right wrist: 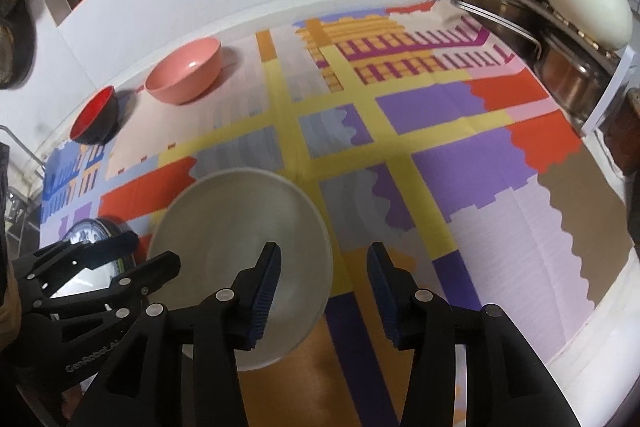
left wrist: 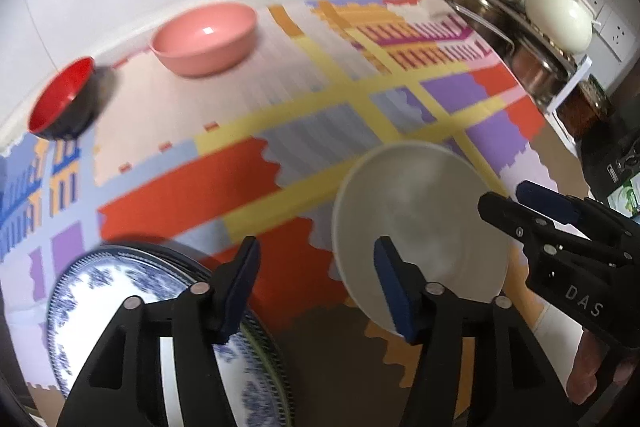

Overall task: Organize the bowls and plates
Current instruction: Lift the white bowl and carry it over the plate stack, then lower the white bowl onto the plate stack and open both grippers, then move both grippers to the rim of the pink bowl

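We've got both sets of tongs hanging over the table (right wrist: 500, 227), which is covered by a loud patchwork mat (right wrist: 460, 163) of ribbed-looking colour blocks. The left tongs (left wrist: 316, 291) are released with nothing between them, sitting between a blue-and-white patterned plate (left wrist: 120, 291) and a plain matte off-white plate (left wrist: 416, 219). The right tongs (right wrist: 322, 287) are spread too, one pad over that off-white plate's rim. Further back near the wall sit a glossy pink bowl (left wrist: 206, 37) and a red-lined black bowl (left wrist: 64, 99), well apart from the plates. A rack of steel pots (right wrist: 532, 11) crowds the right corner.
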A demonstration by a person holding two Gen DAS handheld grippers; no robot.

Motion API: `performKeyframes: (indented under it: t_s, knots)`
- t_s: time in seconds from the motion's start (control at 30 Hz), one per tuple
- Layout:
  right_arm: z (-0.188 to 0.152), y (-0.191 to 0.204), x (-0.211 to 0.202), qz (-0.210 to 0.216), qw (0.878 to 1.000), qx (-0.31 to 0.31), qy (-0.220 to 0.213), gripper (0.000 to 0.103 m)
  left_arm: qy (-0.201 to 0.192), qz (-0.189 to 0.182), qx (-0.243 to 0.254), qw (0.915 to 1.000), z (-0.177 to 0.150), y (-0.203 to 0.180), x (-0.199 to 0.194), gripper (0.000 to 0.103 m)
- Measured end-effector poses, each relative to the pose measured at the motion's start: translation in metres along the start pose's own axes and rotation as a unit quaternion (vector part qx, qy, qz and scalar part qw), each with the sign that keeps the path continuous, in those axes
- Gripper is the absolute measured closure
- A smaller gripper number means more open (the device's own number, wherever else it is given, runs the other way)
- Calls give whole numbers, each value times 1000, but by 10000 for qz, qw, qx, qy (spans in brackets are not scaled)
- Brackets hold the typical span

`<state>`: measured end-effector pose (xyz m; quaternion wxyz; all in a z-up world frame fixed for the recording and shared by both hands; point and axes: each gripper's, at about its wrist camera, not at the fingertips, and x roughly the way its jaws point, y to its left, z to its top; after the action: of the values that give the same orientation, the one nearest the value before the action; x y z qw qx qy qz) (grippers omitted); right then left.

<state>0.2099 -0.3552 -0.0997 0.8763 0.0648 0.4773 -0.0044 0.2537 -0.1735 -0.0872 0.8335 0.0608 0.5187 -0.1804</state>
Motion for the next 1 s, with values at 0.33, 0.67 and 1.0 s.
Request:
performKeyframes:
  t_s: [0.33, 0.67, 1.0]
  knots:
    - [25, 26, -19, 223, 9986, -216, -426, 41, -972, 644, 16, 9932, 17, 25, -45, 21]
    - [55, 61, -22, 384, 9945, -609, -759, 37, -1406, 1028, -146, 9846, 38, 63, -59, 21]
    - [92, 93, -13, 470, 9904, -908, -932, 37, -1498, 1267, -171, 9804, 68, 93, -59, 21]
